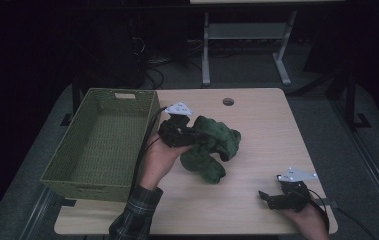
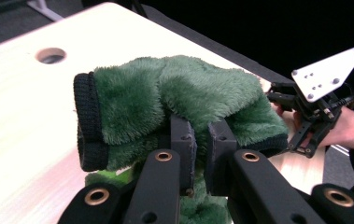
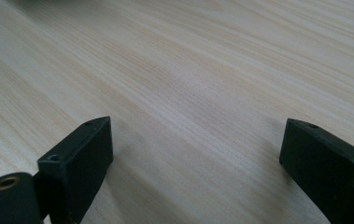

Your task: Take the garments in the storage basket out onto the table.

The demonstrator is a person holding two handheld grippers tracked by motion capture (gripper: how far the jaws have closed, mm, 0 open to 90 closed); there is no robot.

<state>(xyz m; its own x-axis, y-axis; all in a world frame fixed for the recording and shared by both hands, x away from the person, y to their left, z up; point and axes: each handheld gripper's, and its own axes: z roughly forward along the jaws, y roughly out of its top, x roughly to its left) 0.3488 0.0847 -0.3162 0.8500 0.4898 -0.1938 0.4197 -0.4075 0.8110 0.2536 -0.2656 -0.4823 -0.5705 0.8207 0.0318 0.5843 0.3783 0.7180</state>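
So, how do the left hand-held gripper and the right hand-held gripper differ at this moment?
The left hand-held gripper is shut on the green fleece garment; the right hand-held gripper is open, with nothing between its jaws. The left one is beside the green basket; the right one sits low over the bare table. Both carry a grey plate.

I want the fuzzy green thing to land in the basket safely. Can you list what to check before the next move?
1. Left hand-held gripper shut on the green plush garment: ok.
2. Grip takes in enough fabric: cannot tell; the jaws pinch one fold, and the rest hangs loose.
3. Green woven basket free to take it: ok, nothing lies inside.
4. Path to the basket: ok, it stands right beside the left hand.
5. Right hand-held gripper out of the way: ok, open, near the table's front edge.
6. Cable clear of the basket rim: cannot tell.
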